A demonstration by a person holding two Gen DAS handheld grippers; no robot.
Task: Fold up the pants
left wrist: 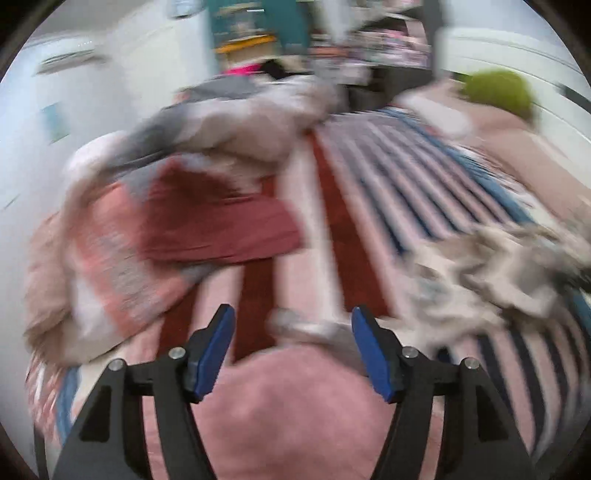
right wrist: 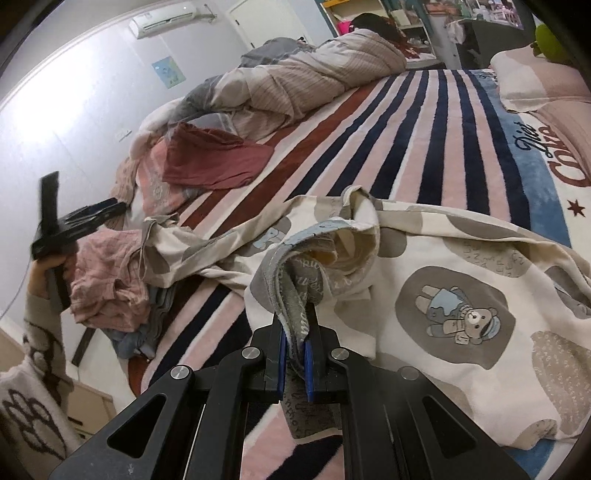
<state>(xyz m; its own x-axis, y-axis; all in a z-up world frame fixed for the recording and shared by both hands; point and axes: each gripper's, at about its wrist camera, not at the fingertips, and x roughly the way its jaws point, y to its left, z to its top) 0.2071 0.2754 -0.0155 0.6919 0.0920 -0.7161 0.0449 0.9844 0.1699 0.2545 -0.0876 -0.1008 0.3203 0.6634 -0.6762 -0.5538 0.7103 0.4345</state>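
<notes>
The cream pants [right wrist: 461,280] with grey patches and a bear print lie spread and rumpled on the striped bed cover [right wrist: 417,140]. My right gripper [right wrist: 295,354] is shut on the pants' grey waistband edge [right wrist: 299,295], lifting it a little. In the blurred left wrist view the pants [left wrist: 491,280] lie to the right. My left gripper [left wrist: 291,332] is open and empty above a pink garment [left wrist: 288,413]. It also shows in the right wrist view [right wrist: 74,225], held up at the far left, apart from the pants.
A pile of pink and blue clothes [right wrist: 110,291] lies at the bed's left edge. A dark red garment [right wrist: 214,158] and a rolled quilt [right wrist: 303,77] lie further back. Pillows [right wrist: 546,85] sit at the right. A person's head [right wrist: 373,26] shows beyond the quilt.
</notes>
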